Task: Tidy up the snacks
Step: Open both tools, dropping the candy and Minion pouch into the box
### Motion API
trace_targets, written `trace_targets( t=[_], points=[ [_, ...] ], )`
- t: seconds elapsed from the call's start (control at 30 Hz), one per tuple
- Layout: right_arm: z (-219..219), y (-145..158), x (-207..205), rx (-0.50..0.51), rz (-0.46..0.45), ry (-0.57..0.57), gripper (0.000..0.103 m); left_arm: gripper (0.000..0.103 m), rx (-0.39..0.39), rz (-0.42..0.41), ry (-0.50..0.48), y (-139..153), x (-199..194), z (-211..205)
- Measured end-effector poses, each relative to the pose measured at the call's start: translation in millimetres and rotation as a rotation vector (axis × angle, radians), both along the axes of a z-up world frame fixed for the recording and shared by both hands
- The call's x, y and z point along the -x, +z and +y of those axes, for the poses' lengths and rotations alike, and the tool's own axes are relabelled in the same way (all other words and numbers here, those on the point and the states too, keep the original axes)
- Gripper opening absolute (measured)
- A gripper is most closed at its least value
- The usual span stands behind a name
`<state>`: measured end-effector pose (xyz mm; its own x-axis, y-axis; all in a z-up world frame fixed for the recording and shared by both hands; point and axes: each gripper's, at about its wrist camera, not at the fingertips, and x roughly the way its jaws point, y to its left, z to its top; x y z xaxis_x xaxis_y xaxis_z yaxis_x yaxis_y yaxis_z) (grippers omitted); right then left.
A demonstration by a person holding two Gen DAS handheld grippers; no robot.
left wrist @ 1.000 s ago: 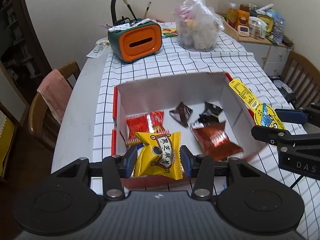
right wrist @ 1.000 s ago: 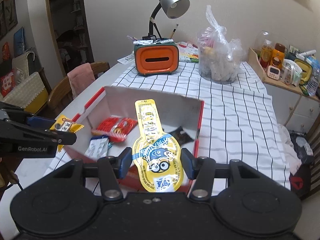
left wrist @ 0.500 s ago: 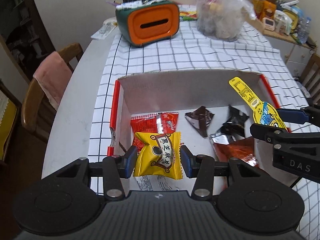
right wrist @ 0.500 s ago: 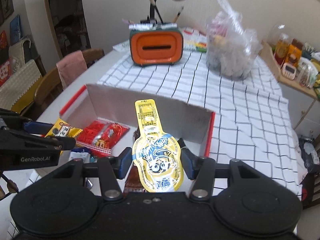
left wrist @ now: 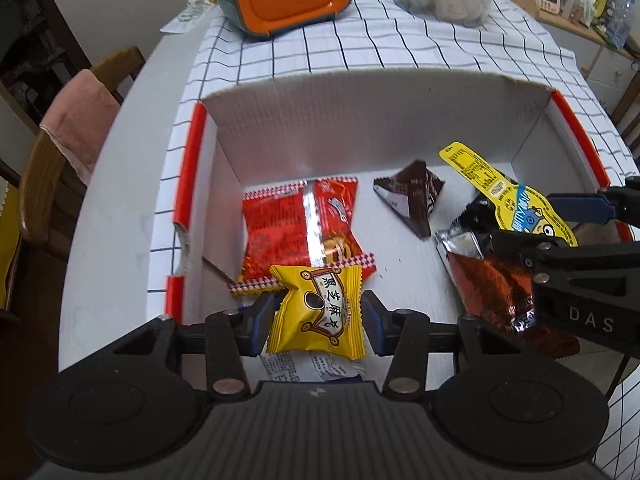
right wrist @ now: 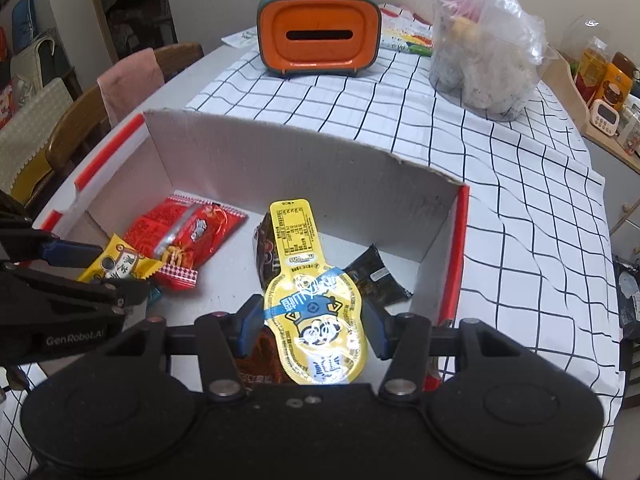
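A white cardboard box [left wrist: 360, 116] with red edges lies open on the checked tablecloth. My left gripper [left wrist: 318, 314] is shut on a yellow sesame snack packet [left wrist: 320, 312], held low over the box's near left part. My right gripper [right wrist: 312, 328] is shut on a yellow minion pouch [right wrist: 312, 300], held over the box's right part; the pouch also shows in the left wrist view [left wrist: 504, 196]. In the box lie a red packet [left wrist: 300, 228], a dark triangular packet [left wrist: 412, 196], a brown foil packet [left wrist: 492, 284] and a white wrapper [left wrist: 312, 368].
An orange and green tissue box [right wrist: 318, 36] and a clear plastic bag of snacks [right wrist: 484, 48] stand at the far end of the table. A wooden chair with a pink towel [left wrist: 72, 128] is at the left. A shelf with jars [right wrist: 608, 76] is at the right.
Both grippers have moved forward and down over the box with their packets held; the box and its contents now fill much more of both views.
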<state>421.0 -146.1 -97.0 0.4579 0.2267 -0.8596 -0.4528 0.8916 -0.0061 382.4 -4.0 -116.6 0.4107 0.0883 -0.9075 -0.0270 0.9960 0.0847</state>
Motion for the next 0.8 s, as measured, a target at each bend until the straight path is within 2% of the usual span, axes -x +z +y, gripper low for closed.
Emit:
trace_targets(
  t=[0.27, 0.37, 0.53, 0.67, 0.8],
  points=[
    [-1, 0, 0, -0.016, 0.016, -0.004, 0.052, 0.049, 0.015, 0.005, 0.007, -2, 2, -2],
    [0, 3, 3, -0.018, 0.013, 0.004, 0.052, 0.057, 0.026, -0.002, 0.009, 3, 6, -2],
    [-2, 13, 13, -0.043, 0.002, 0.000, 0.053, 0.057, 0.041, -0.027, 0.008, 12, 17, 0],
    [-7, 24, 25, -0.075, -0.012, -0.006, 0.057, 0.064, 0.045, -0.062, -0.001, 25, 31, 0],
    [-10, 36, 39, -0.102, -0.027, -0.011, 0.060, 0.064, 0.057, -0.092, -0.016, 38, 44, 0]
  ],
)
